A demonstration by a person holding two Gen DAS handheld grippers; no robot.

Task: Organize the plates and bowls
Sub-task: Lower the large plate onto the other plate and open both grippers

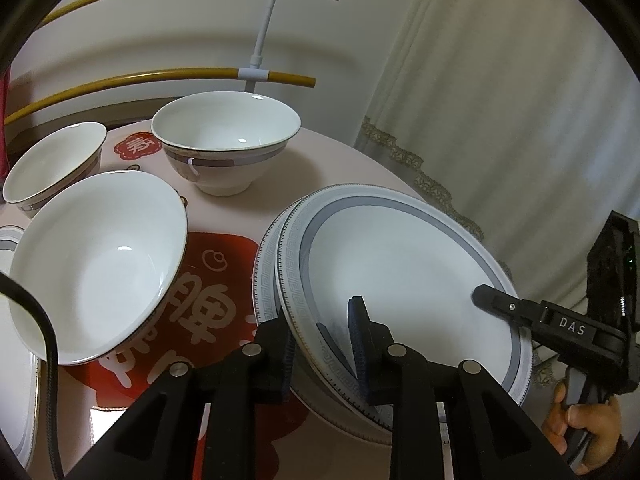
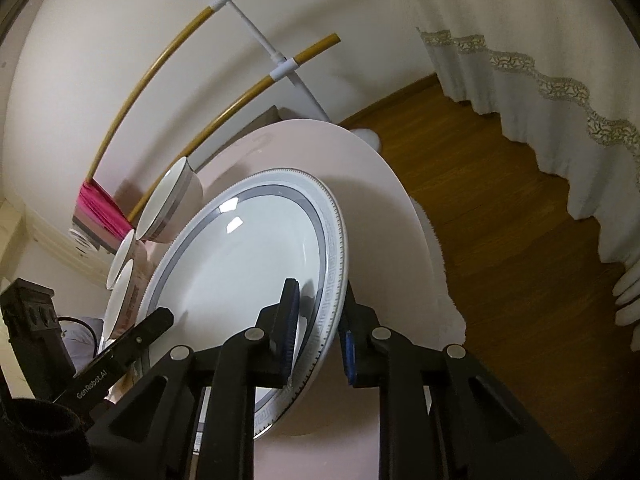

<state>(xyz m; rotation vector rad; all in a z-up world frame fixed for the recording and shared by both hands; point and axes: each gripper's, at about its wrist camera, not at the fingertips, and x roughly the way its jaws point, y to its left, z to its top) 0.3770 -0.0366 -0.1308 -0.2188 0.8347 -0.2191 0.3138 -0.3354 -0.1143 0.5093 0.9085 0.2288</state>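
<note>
White porcelain plate with grey banded rim, at the round table's four o'clock, atop a second plate: left gripper and right gripper clamp opposite rims; stacking step; next, release evenly

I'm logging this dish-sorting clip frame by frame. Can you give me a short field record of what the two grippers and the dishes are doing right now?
left gripper: shut on the near rim of the top plate
right gripper: shut on the same plate's opposite rim
plate below: a second plate sits under the top plate, offset
bowls: three bowls, largest bowl tilted
surface: round table
</note>
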